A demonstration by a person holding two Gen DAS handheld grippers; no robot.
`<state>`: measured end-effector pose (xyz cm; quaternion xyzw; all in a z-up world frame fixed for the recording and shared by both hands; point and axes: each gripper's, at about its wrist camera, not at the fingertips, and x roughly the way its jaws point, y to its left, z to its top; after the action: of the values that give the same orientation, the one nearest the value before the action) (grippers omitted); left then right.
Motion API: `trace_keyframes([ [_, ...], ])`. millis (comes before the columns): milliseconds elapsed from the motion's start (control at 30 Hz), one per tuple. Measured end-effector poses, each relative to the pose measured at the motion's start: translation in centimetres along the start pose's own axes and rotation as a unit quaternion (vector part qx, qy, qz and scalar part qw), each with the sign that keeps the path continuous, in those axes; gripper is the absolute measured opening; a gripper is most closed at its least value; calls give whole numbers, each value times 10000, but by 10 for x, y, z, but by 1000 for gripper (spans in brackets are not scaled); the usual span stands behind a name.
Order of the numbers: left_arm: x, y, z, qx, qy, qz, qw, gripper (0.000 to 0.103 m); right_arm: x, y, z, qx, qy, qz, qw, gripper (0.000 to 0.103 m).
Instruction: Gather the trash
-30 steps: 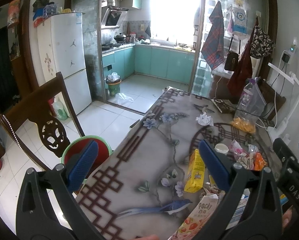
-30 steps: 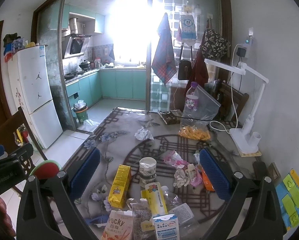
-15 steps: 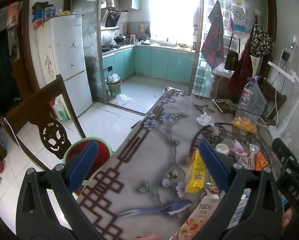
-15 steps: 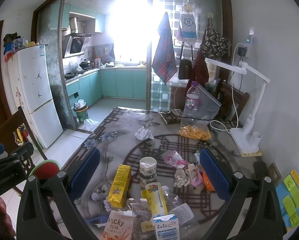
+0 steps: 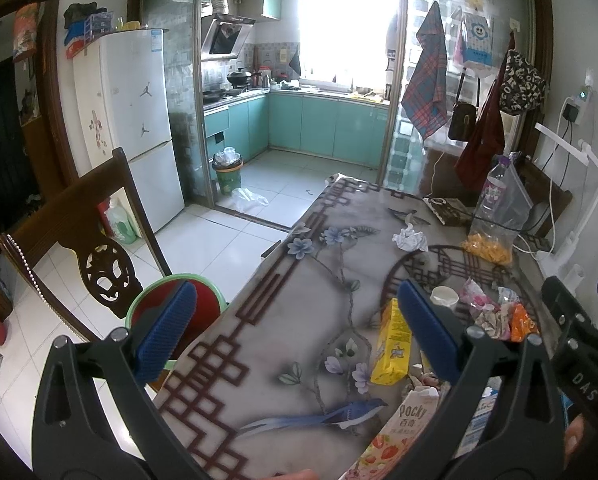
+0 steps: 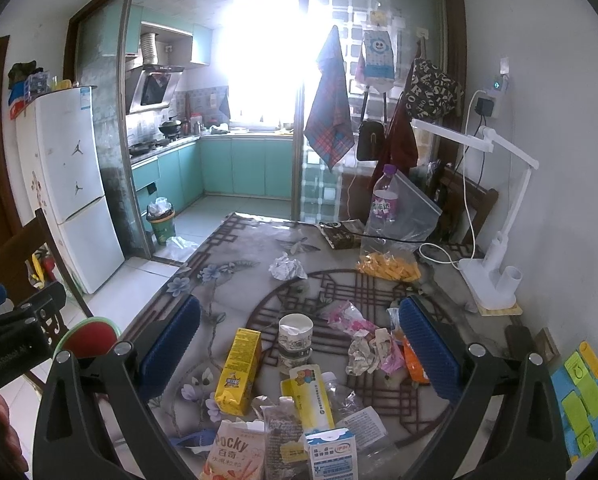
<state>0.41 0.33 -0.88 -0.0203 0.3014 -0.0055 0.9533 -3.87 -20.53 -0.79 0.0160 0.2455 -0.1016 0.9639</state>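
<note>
Trash is seen scattered on a patterned table (image 5: 299, 320) in the left wrist view. The left gripper (image 5: 299, 328) is held above the table's near edge with its blue pads wide apart and nothing between them. A yellow carton (image 5: 393, 344) is partly hidden behind the right pad, with a Pocky box (image 5: 403, 432) nearer the camera. A crumpled tissue (image 5: 410, 239) lies further off, and a red bin (image 5: 167, 304) with a green rim is seen on the floor beside a chair (image 5: 87, 248).

In the right wrist view, the right gripper (image 6: 299, 348) is held over the pile, pads also wide apart and empty. Between them are seen the carton (image 6: 239, 372), a paper cup (image 6: 295, 340), crumpled wrappers (image 6: 369, 350) and a milk carton (image 6: 332, 454). The tissue (image 6: 287, 267) lies beyond, apart from the pile. A white lamp (image 6: 495, 216) stands at the right.
</note>
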Motion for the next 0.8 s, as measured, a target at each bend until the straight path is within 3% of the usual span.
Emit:
trace_keyframes([
  [333, -5, 6, -1, 27, -91, -128, 9999, 99, -2, 7, 0, -143, -23, 180, 9997, 96],
  [567, -18, 5, 2, 29, -426, -273, 9987, 99, -4, 12, 0, -150, -63, 354, 9992, 96],
  [800, -8, 12, 1, -166, -238, -196, 9994, 99, 1, 10, -2, -154, 15, 291, 9995, 96],
])
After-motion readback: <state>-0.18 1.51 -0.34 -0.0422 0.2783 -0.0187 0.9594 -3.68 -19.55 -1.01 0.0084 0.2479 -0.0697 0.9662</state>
